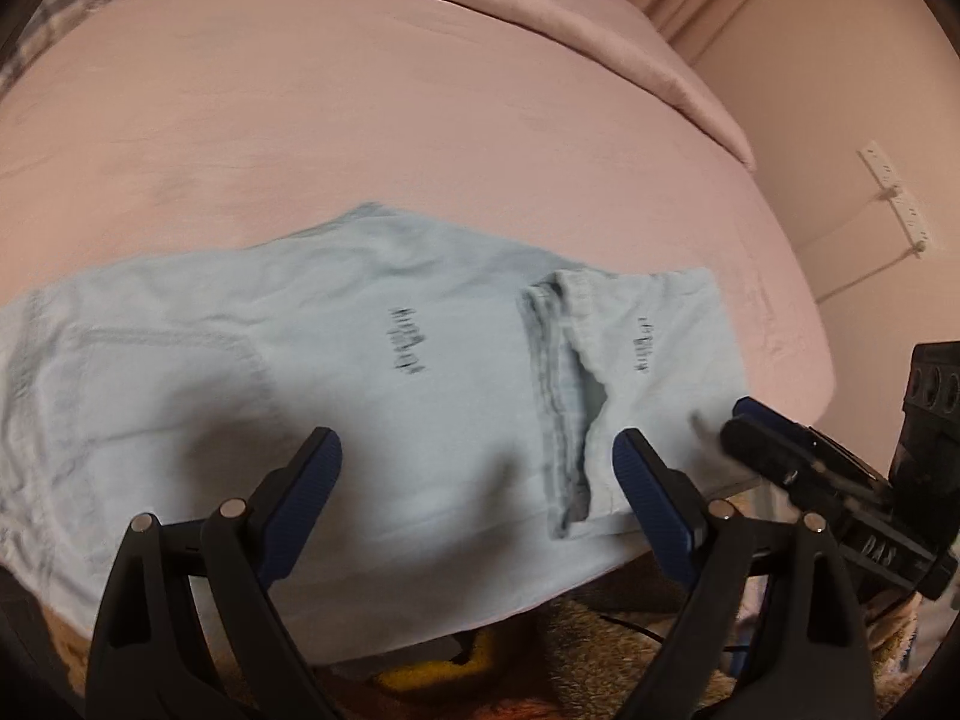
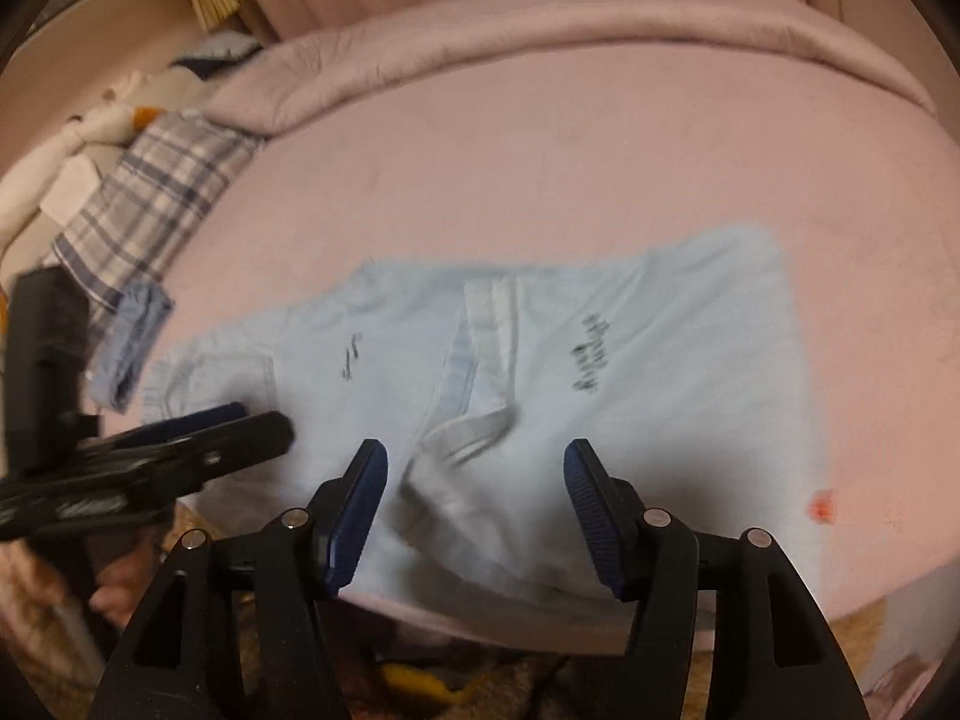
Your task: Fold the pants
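So the light blue pants (image 1: pixel 312 396) were lying flat on the pink bed sheet (image 1: pixel 360 138), right along the near edge, with the leg ends folded back over the middle. My left gripper (image 1: pixel 477 468) hung over them with its jaws spread wide, nothing between the pads. My right gripper (image 2: pixel 474 480) was open too, maybe a bit over halfway, above the folded cuff, not pinching any fabric. A plaid cloth (image 2: pixel 150 198) sat off at the far left.
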### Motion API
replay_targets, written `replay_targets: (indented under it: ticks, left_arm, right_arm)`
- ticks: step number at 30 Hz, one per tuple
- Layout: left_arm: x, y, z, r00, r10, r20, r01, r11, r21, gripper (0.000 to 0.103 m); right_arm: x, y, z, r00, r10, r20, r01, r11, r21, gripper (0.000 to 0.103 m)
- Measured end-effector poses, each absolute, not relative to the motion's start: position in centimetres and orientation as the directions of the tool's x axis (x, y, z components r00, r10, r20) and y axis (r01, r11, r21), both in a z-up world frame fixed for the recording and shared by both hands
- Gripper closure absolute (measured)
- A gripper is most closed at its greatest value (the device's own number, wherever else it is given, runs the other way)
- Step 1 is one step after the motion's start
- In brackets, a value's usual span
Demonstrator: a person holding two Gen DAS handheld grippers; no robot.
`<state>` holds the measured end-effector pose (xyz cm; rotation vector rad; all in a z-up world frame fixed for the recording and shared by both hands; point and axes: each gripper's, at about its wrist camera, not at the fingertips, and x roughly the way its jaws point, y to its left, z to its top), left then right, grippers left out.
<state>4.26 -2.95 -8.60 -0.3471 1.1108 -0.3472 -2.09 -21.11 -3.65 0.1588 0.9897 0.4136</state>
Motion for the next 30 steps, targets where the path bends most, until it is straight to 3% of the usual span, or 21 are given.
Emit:
replay_targets:
  ticks: [7,8,10,11,12,13,15,17,25,30]
  left_arm:
    - [7.3,-7.1,-10.7,0.277,-0.576,-0.769,0.172,0.817,-0.551,0.017]
    - [7.7,-7.6,-11.1,0.259,-0.585,-0.768,0.172,0.811,-0.559,0.021]
    - [8.5,-8.5,-12.5,0.217,-0.593,-0.775,0.146,0.805,-0.575,0.031]
    - [8.6,-8.7,-12.7,0.217,-0.591,-0.777,0.138,0.807,-0.574,0.033]
    - [8.6,-8.9,-12.8,0.23,-0.589,-0.775,0.143,0.808,-0.571,0.042]
    - [8.6,-9.1,-12.7,0.236,-0.589,-0.773,0.154,0.808,-0.569,0.061]
    - [8.5,-9.5,-13.2,0.197,-0.615,-0.764,0.145,0.789,-0.597,0.084]
    - [8.6,-9.6,-13.7,0.17,-0.641,-0.748,0.136,0.767,-0.627,0.094]
    - [6.1,-7.0,-10.0,0.286,-0.549,-0.786,0.171,0.836,-0.522,0.095]
    - [6.2,-5.7,-10.5,0.294,-0.496,-0.817,0.151,0.868,-0.473,0.094]
  right_arm:
    - [-1.9,-28.2,-6.1,0.532,0.256,-0.807,0.001,0.953,0.302,0.043]
    - [-2.2,-28.5,-6.4,0.528,0.249,-0.812,0.019,0.952,0.305,0.046]
    - [-2.5,-29.4,-7.3,0.508,0.253,-0.823,0.053,0.945,0.324,0.072]
    - [-2.6,-29.7,-7.6,0.506,0.262,-0.822,0.059,0.94,0.337,0.073]
    - [-2.8,-29.7,-7.9,0.506,0.27,-0.819,0.063,0.936,0.347,0.076]
    - [-2.9,-29.6,-7.8,0.507,0.275,-0.817,0.061,0.934,0.352,0.077]
    - [-3.0,-29.5,-7.8,0.506,0.281,-0.816,0.063,0.931,0.36,0.077]
    - [-3.2,-30.5,-7.9,0.5,0.281,-0.819,0.073,0.929,0.364,0.077]
    - [-2.8,-31.2,-6.8,0.496,0.275,-0.824,0.049,0.938,0.342,0.077]
    - [-0.9,-29.9,-5.8,0.524,0.267,-0.809,-0.008,0.951,0.309,0.077]
